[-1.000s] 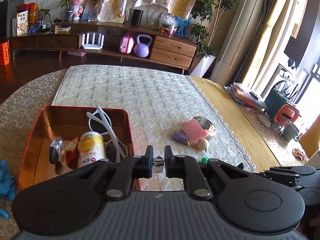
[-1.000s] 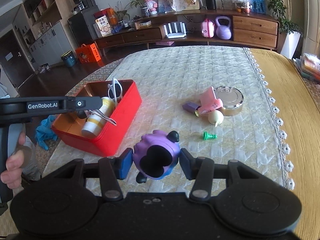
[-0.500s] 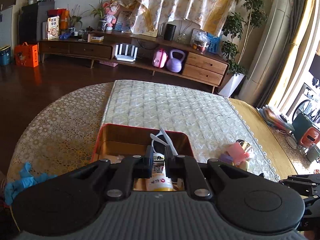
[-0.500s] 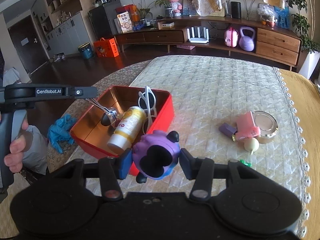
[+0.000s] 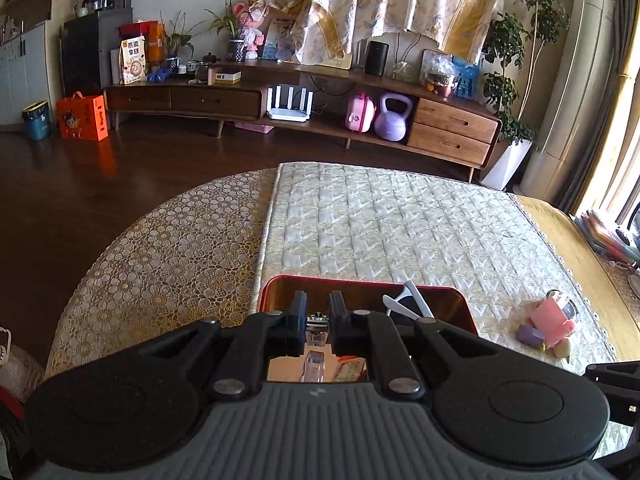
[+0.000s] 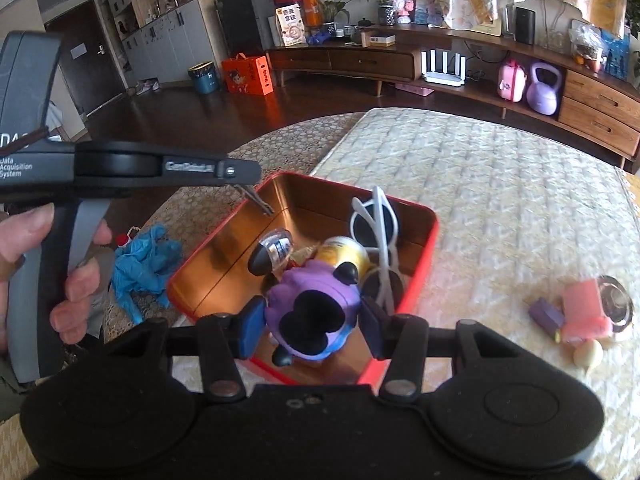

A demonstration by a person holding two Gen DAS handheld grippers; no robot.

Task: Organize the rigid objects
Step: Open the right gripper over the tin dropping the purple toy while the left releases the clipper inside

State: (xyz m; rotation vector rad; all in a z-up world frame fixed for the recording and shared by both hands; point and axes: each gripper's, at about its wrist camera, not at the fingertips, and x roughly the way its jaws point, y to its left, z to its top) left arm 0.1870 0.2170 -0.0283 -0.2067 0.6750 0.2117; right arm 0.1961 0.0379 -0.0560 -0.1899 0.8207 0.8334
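Observation:
A red tin box (image 6: 424, 264) with a copper-coloured inside stands on the quilted mat. It holds white sunglasses (image 6: 376, 224), a yellow-and-white can (image 6: 344, 250) and a small black-and-silver object (image 6: 272, 252). My right gripper (image 6: 311, 330) is shut on a purple toy (image 6: 316, 304) with black ears, hanging over the box's near side. My left gripper (image 5: 318, 308) is shut on a thin metal tool (image 5: 318, 326), like tweezers. It hovers at the box (image 5: 360, 280), near its left wall. In the right wrist view the tool's tip (image 6: 256, 202) points down into the box.
To the right on the mat lie a pink object (image 6: 584, 312), a purple block (image 6: 546, 314), a cream ball (image 6: 588, 354) and a round metal tin (image 6: 622, 304). A blue crumpled cloth (image 6: 144, 264) lies left of the box. A hand grips the left gripper's handle (image 6: 56, 248).
Both grippers have moved left across the table to the red box. The purple toy now hangs over the box, and the metal tool's tip is over it. Both grips are unchanged.

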